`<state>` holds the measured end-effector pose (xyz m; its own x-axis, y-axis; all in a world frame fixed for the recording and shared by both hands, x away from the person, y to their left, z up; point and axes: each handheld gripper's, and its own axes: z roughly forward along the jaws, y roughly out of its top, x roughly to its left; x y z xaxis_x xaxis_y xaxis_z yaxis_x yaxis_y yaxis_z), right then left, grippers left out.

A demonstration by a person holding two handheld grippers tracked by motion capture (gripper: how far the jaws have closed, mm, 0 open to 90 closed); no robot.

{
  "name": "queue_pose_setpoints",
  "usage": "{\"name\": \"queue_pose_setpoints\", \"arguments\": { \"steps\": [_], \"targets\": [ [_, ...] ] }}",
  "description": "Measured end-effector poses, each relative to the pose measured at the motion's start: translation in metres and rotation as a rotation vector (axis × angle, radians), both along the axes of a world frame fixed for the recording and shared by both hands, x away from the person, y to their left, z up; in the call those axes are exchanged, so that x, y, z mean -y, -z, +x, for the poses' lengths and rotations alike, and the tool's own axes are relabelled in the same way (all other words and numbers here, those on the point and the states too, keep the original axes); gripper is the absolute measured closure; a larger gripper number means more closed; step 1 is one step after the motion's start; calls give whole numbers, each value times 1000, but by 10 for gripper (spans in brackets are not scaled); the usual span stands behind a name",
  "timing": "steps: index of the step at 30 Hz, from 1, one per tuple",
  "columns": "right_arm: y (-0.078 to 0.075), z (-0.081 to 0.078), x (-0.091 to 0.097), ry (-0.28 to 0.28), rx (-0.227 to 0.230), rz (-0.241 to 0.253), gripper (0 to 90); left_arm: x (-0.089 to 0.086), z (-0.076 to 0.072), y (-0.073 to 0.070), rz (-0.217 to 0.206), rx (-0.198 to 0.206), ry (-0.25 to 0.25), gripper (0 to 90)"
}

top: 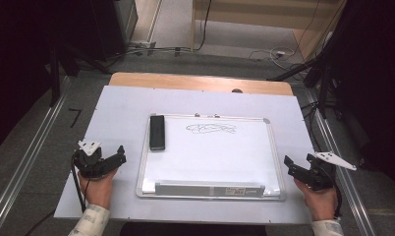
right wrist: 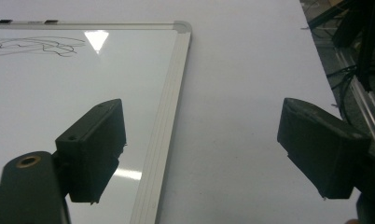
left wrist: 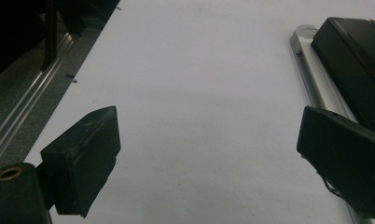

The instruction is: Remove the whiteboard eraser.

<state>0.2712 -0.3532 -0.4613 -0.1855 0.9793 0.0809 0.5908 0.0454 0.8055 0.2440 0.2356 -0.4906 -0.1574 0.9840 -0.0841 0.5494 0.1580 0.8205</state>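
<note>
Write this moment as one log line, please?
left gripper: open, beside whiteboard | right gripper: open, empty | eraser: on board | scribble: unwiped

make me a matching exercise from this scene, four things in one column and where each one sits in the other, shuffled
Things:
1. eraser
2. scribble
3. left gripper
4. right gripper

Places:
A. on the white sheet off the whiteboard's right edge
B. lying on the whiteboard's left part
C. drawn near the whiteboard's far edge
D. on the white sheet off the whiteboard's left edge

Pairs: 1-B, 2-C, 3-D, 4-A
</note>
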Motion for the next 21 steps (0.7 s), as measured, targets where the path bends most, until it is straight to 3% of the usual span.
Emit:
{"name": "queue_pose_setpoints", "arguments": {
  "steps": [12, 21],
  "targets": [
    [2, 2, 5, 31, -30, 0, 115, 7, 0, -6, -16, 19, 14, 63],
    [3, 3, 4, 43, -47, -13, 116, 21, 10, -9, -35, 17, 39, 63]
  ]
}}
